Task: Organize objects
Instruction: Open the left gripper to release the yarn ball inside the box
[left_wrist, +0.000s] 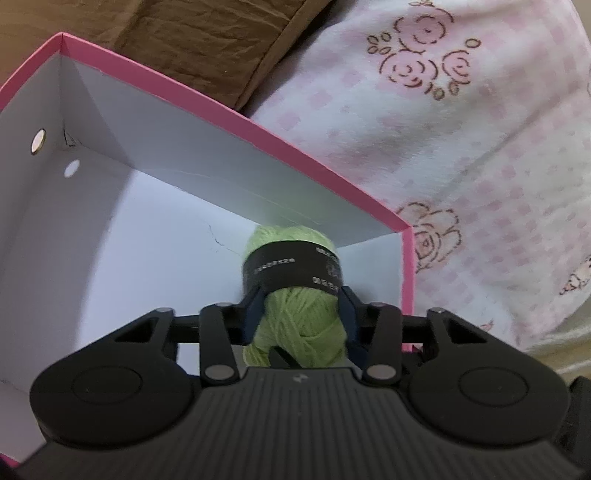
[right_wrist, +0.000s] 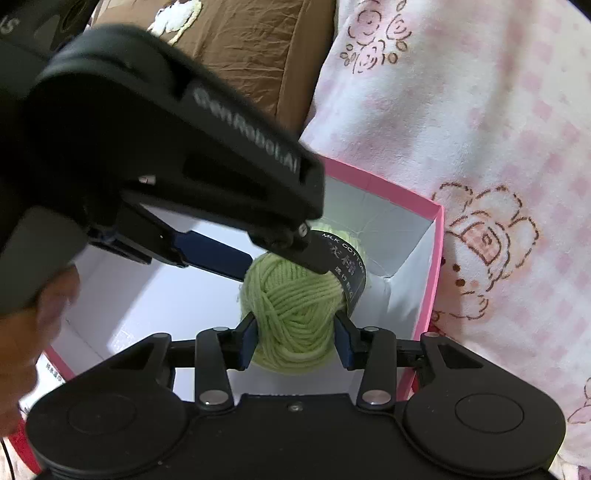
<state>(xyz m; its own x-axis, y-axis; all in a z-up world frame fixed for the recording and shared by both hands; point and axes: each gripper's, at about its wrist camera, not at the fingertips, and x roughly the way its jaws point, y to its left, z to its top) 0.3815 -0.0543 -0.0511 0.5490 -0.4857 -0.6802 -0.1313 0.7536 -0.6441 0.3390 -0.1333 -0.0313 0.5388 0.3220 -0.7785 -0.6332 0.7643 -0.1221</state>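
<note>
Found one ball of green yarn (left_wrist: 303, 325) inside the pink box (left_wrist: 258, 127), low in the box's corner on the blanket side. Could not tell whether resting on the box floor or held just above it.

Held from two sides. Left gripper (left_wrist: 300, 301) narrowed onto the yarn, pads against its flanks just below the black band (left_wrist: 291, 273). Right gripper (right_wrist: 295, 328) likewise narrowed onto the yarn, pads pressed into the bare wound end, nearer the box's front wall than the left pair. From the right wrist view, saw the left gripper reaching across the box from its far left side to the banded end.

Saw nothing else in the visible part of the box: white floor and walls only, bare apart from the yarn.

Outside the box, only a pink floral blanket (left_wrist: 461, 147) beside its right wall and a brown cushion (left_wrist: 192, 40) beyond its far wall. Saw no further loose things waiting in either view.

Judged progress: yarn brought into the box, so placing nearly done for this item. Left to do, by that reading: letting go with both grippers, drawing them clear of the box walls, then fetching whatever else belongs in the box, if anything, from outside these views.
</note>
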